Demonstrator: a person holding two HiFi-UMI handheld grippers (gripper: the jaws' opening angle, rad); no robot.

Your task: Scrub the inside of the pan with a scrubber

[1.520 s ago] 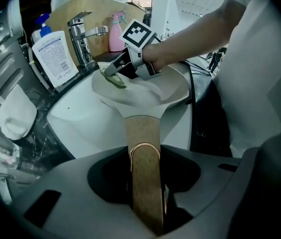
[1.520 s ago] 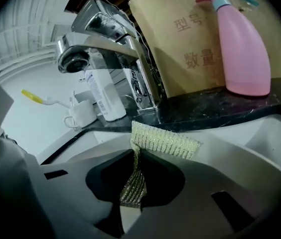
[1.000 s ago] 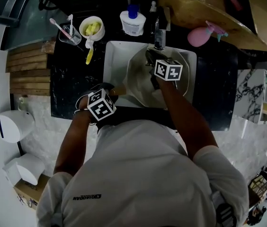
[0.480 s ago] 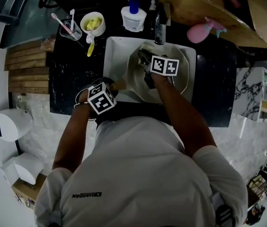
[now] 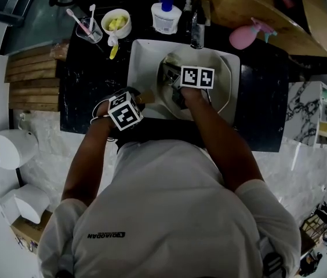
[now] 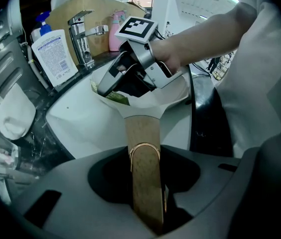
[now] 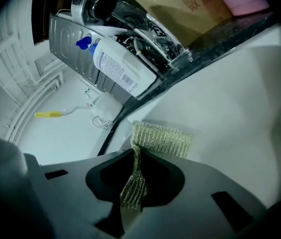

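A white pan (image 5: 222,91) lies tilted in the white sink (image 5: 139,62). Its wooden handle (image 6: 143,153) runs between the jaws of my left gripper (image 6: 146,185), which is shut on it at the sink's near left side (image 5: 142,99). My right gripper (image 5: 172,77) reaches into the pan and is shut on a green mesh scrubber (image 7: 163,138). The scrubber's free end lies against the pan's pale inner wall (image 7: 230,98). In the left gripper view the right gripper (image 6: 114,86) presses the scrubber (image 6: 114,97) at the pan's left side.
A faucet (image 5: 196,30) stands at the sink's back edge, with a soap bottle (image 5: 166,17) to its left. A bowl (image 5: 115,23) and a cup of brushes (image 5: 88,30) sit on the dark counter at left. A pink spray bottle (image 5: 246,37) stands at right.
My right gripper has slid the scrubber leftward across the pan and rolled its wrist. My left gripper has kept its hold on the handle without moving.
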